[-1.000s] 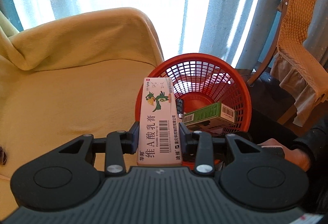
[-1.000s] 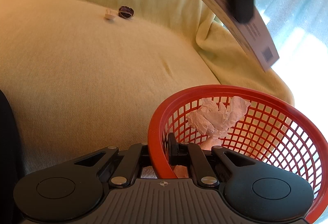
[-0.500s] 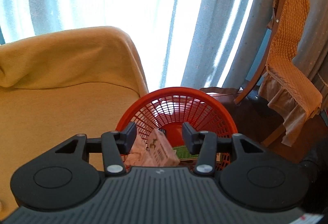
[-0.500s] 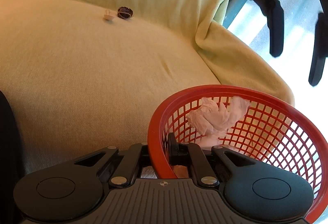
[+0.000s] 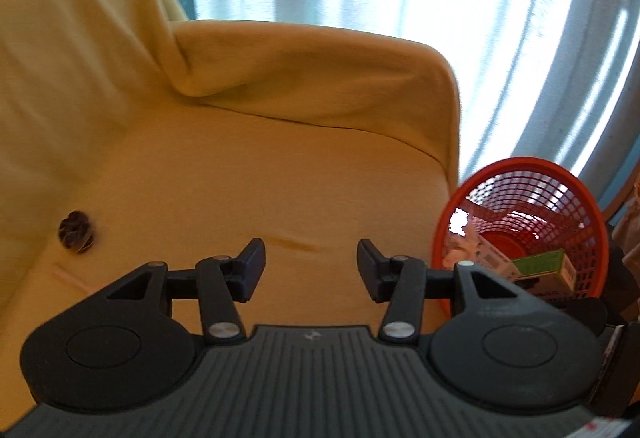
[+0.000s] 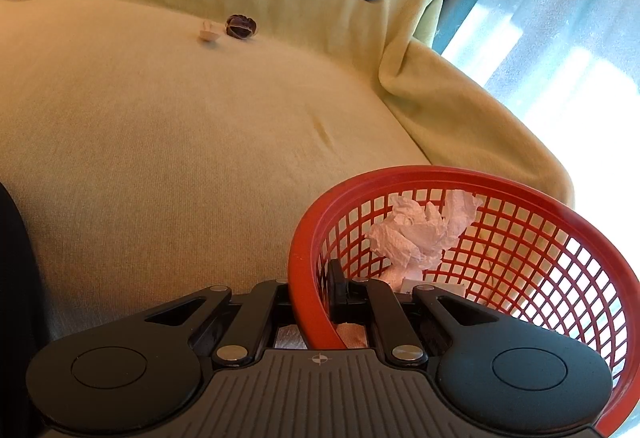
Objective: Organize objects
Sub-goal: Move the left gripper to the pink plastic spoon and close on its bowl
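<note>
Clamping red basket (image 6: pixel 500 177) rim: right gripper (image 6: pixel 312 294) | left gripper (image 5: pixel 311 262) jaws just opening, empty, over sofa (image 5: pixel 280 173) | pink box (image 5: pixel 494 258) in basket, its right | walnut-like thing (image 5: pixel 77 231) far left

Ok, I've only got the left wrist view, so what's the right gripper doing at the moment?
Observer: The right gripper is shut on the near rim of the red basket, one finger inside and one outside.
Operator: And that dark round thing on the sofa, is it alone?
Observer: No, a small white piece lies just beside it.
</note>
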